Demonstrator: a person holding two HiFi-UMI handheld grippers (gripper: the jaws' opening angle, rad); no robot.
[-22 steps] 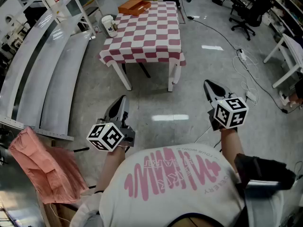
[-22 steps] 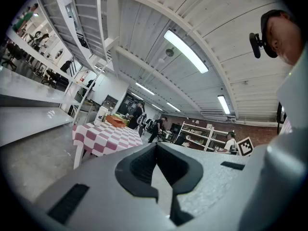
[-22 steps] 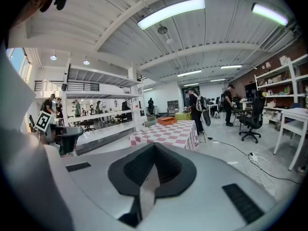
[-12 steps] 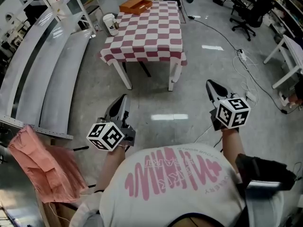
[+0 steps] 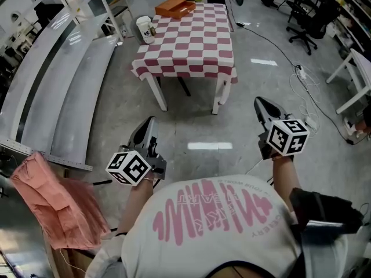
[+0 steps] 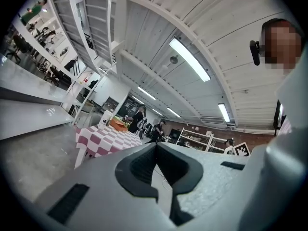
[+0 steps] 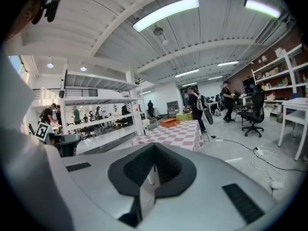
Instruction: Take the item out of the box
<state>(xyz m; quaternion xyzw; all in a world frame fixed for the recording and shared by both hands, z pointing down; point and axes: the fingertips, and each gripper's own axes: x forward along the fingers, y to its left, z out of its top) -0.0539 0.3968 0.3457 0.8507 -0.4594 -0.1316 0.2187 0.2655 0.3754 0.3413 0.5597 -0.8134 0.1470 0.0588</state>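
Table: checkered-cloth table (image 5: 191,39), well ahead of both sets of fingertips and out of reach.
Pink sheet: crumpled pink plastic (image 5: 52,201) on the floor, behind and outboard of the left fingers. Not part of the job.
Box: orange box (image 5: 174,7) at the table's far end, the farthest thing from the fingers, slightly left of the left pair. Item presumably inside; contents too small to make out.
Left gripper: left gripper (image 5: 151,123) held low by the torso, tips aimed toward the table.
Right gripper: right gripper (image 5: 260,103) same posture, level with the left, well apart from it.
Fingers: both pairs pressed together, nothing between them in either gripper view.
Why: reads as carry posture, no reason to spread before reaching the box.
Stage: approach only; extraction not started.
Next: close the gap, then spread one pair over the box.
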